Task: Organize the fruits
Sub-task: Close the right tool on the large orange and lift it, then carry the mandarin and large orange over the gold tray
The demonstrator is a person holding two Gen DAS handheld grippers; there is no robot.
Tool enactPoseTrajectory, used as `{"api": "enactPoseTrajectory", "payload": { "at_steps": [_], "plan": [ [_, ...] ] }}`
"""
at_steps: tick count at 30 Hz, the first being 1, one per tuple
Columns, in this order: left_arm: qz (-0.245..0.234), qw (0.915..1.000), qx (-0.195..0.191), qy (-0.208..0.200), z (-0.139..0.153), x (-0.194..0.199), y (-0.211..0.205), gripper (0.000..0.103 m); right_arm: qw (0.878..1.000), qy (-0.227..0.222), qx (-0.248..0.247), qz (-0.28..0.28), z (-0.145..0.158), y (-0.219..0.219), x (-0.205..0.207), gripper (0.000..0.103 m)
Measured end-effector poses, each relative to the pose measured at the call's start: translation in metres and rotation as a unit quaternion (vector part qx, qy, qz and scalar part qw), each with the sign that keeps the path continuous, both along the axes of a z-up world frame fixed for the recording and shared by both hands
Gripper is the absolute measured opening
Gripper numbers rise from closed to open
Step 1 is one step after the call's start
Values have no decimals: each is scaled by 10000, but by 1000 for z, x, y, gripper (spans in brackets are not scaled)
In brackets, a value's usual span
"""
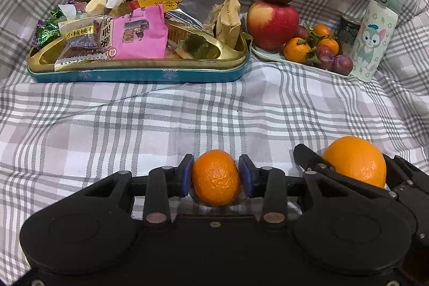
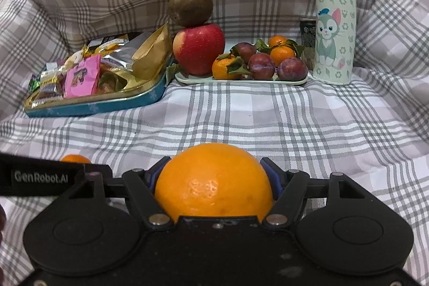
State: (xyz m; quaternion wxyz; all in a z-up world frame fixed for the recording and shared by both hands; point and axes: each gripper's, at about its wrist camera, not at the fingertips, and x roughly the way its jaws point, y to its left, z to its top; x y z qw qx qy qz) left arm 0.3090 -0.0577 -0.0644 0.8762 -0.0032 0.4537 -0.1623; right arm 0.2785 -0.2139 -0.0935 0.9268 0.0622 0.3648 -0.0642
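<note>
Tray [image 2: 187,79] mostly loaded. Left gripper [image 1: 215,176] straddles mandarin [image 1: 215,178]; right gripper [image 2: 214,178] around orange [image 2: 214,181], grip unclear; both undelivered.

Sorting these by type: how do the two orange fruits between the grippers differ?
The mandarin is smaller with bumpier skin; the orange is bigger and smoother. The mandarin sits between the left gripper pads; the orange fills the wider-spread right gripper. Both are round, orange and leafless, on the checked cloth.
</note>
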Motion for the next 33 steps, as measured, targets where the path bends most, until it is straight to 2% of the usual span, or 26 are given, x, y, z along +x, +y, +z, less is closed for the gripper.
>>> {"api": "enactPoseTrajectory", "payload": {
  "at_steps": [6,15,33],
  "plan": [
    [32,10000,26,22,1,-4,1,46,9999,2,-49,122,2,1,-4,71],
    [21,10000,69,38,15,-22,13,46,9994,293,190,78,10,-3,-17,71],
    [-185,9996,210,-47,38,-101,42,46,9983,467,341,106,33,6,-73,70]
  ]
}}
